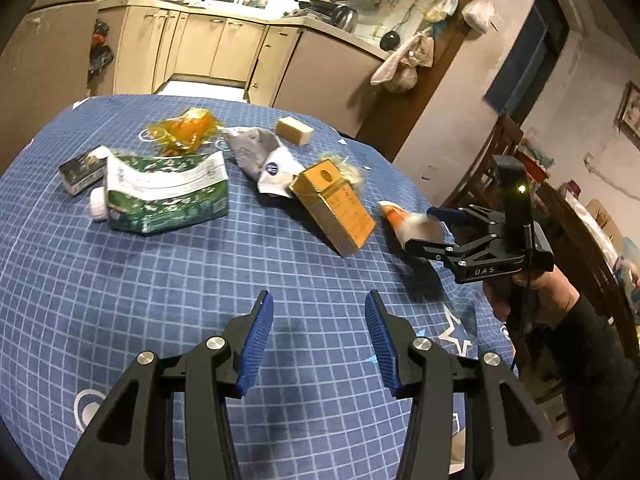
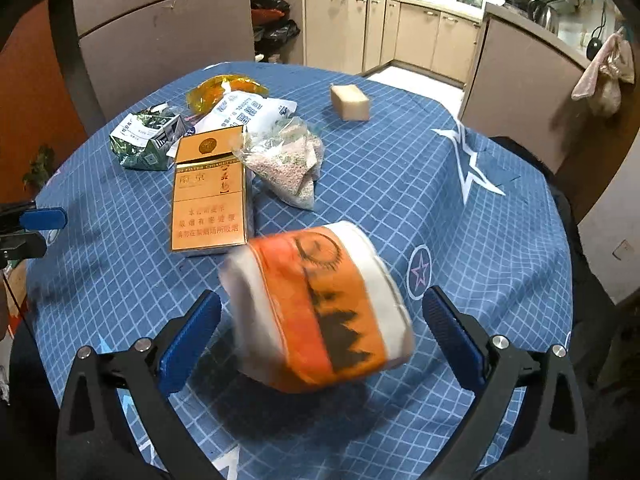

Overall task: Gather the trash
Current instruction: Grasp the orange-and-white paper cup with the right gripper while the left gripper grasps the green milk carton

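An orange and white cup lies blurred between the open fingers of my right gripper, not gripped; it also shows in the left wrist view at the right gripper. An orange cigarette pack, a green carton, a white and grey pouch, a clear bag of granules and a yellow wrapper lie on the blue checked table. My left gripper is open and empty above bare cloth.
A beige block sits at the table's far side. A small dark box lies left of the carton. Kitchen cabinets stand beyond the table. The table edge drops off at the right.
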A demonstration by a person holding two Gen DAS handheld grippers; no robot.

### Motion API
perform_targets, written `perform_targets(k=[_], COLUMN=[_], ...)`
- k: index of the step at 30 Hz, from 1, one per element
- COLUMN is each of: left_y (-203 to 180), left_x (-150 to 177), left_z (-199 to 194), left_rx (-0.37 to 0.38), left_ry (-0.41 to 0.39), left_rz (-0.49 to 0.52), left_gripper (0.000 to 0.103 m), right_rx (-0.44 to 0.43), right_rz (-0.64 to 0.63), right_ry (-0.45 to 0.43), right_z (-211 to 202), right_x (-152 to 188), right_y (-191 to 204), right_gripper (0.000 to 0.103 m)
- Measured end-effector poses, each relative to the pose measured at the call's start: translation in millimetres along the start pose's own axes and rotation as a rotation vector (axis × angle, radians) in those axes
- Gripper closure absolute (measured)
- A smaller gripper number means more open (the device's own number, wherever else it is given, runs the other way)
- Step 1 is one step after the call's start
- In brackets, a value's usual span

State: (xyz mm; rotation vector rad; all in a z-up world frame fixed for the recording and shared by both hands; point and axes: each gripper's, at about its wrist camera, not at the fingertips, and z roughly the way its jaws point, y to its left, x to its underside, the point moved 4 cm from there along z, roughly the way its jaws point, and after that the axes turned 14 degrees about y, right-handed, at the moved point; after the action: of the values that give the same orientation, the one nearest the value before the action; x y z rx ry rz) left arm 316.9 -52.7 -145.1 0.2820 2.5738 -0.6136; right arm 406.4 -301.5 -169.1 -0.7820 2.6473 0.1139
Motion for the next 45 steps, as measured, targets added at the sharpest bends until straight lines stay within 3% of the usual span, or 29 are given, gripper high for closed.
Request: perform_targets(k=[7,9,10,13,20,24,29,31,33,36,41,45], left_y=[0,3,6,17,29,35,59,71,84,106,128,146], left_x=[-1,-2,-2,-3,-2,-1,-5,-12,-20,-35,-66,-87], left_z=[-7,-8,-8,-10,-14,-20,-33,-35,-36,-37,-33,-17], left_rx=[0.011,0.009,0.012,0.004,0.010,0.005,-0.022,-0.013,-0.019,0.011,-0.056,-0.063], left_ry=[-0.012,-0.015,-0.015,-0.017,-0.028,-0.035,-0.047,-0.046,-0.061,-0.080,-0.117,-0.084], left_rz=[-0.008,-0.015,-0.022,-0.049,-0.090,-0.092,-0.110,-0.117,-0.144,-0.202,-0.222,-0.216], left_gripper=[0.054,0.054,0.054,0.054,0.054,0.054,0.054,0.044,0.042,0.042,0.042,0.038], right_rx=[-0.042,-0.075,-0.084,-0.112,0.037,0.077,0.034,0.014,-0.007,-0.032,-0.047,-0.057], right_rz=[-0.036,-0.012,0.002,0.050,0.034,0.006,-0.002,-0.011,-0.021,-0.025,-0.013,-0.004], right_ry=[0.046,0.040,0.038,0.010,-0.063,-0.113,-0.209,-0.234,-0.255,-0.263,-0.252,-0.252], right_z=[12,12,11,5,-16,-29,-58,-65,-70,-72,-66,-67], right_x=[-3,-1,0,7,24,29,32,33,33,32,31,32], right_y=[5,3,2,-1,26,43,65,79,92,103,107,108], right_gripper=[0.006,0.017,0.033,0.042,0.068,0.069,0.069,0.069,0.069,0.069,0.069,0.069])
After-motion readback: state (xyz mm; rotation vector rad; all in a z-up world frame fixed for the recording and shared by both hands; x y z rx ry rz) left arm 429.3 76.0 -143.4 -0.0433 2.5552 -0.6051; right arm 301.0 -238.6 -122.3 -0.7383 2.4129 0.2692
